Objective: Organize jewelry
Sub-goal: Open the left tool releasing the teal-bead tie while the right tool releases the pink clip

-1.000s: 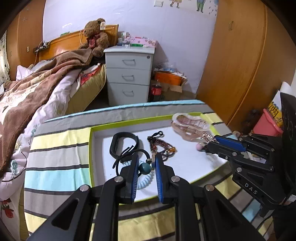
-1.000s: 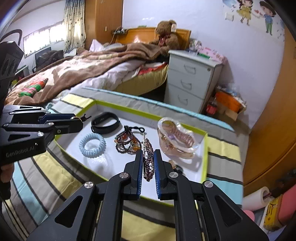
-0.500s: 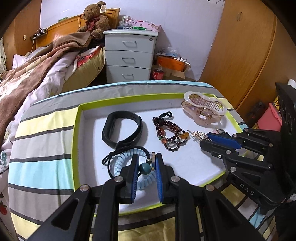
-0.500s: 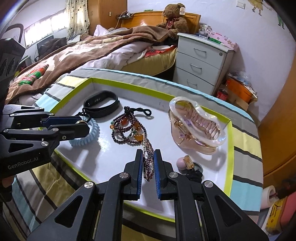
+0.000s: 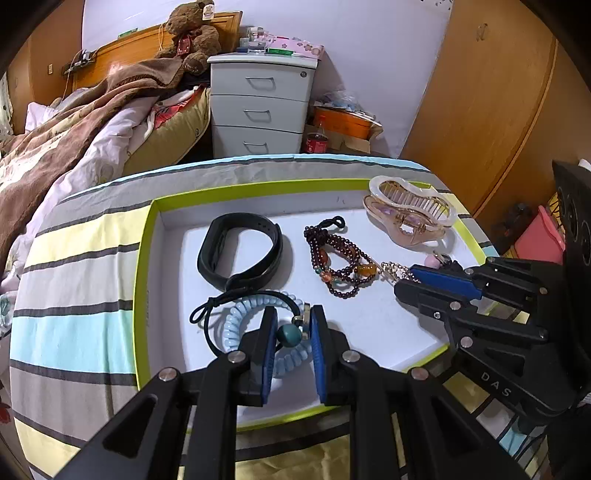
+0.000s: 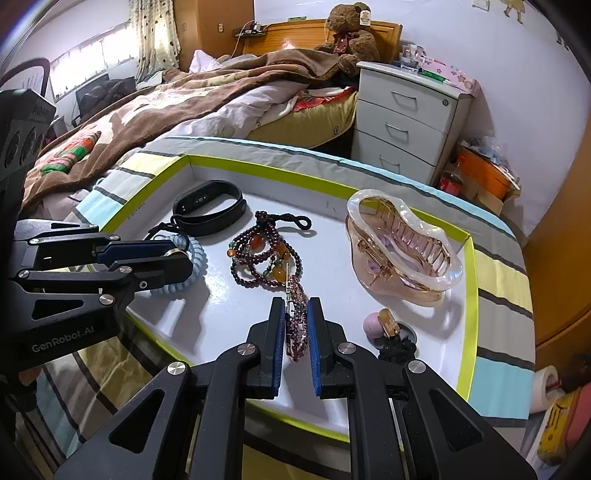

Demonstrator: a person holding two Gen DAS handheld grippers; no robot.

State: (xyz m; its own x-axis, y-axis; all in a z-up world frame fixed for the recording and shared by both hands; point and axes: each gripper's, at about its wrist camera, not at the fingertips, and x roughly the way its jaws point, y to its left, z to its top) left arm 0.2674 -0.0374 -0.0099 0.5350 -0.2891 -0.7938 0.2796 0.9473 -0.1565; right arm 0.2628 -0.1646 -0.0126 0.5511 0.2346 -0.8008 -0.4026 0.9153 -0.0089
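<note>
Place: over the white tray (image 5: 376, 325) with the lime-green rim, on a striped cloth-covered surface (image 5: 77, 325) by a bed.
Left tool (image 5: 293, 334): clamped on the teal bead of a black cord hair tie (image 5: 286, 334), at 6 o'clock in the left wrist view; the bead hangs right over a pale blue coil hair tie (image 5: 236, 325) lying on the tray.
Right tool (image 6: 296, 332): closed on a sparkly purple hair clip (image 6: 297, 321), low over the tray, at 6 o'clock in the right wrist view.
Task's things: all inside the tray; a black wristband (image 5: 240, 254) at 11 o'clock, a dark beaded bracelet (image 5: 340, 262) at 1 o'clock, a large clear claw clip (image 6: 402, 254) at 2 o'clock in the right wrist view.
Risk, left: the cord loops around and across the coil tie, so setting it down here may tangle the two, or a lift may drag the coil along.
Risk, right: the clip's far tip lies touching or just beside the beaded bracelet; it could snag the beads and pull them out of place.
Risk, shared: the two tools are near each other and could knock together.
Around: a small pink-bead hair tie (image 6: 388, 330) just right of the right tool; beyond, a teddy bear (image 6: 349, 33) and a drawer chest (image 5: 258, 107).
In the way: little free tray floor near the front edge.
</note>
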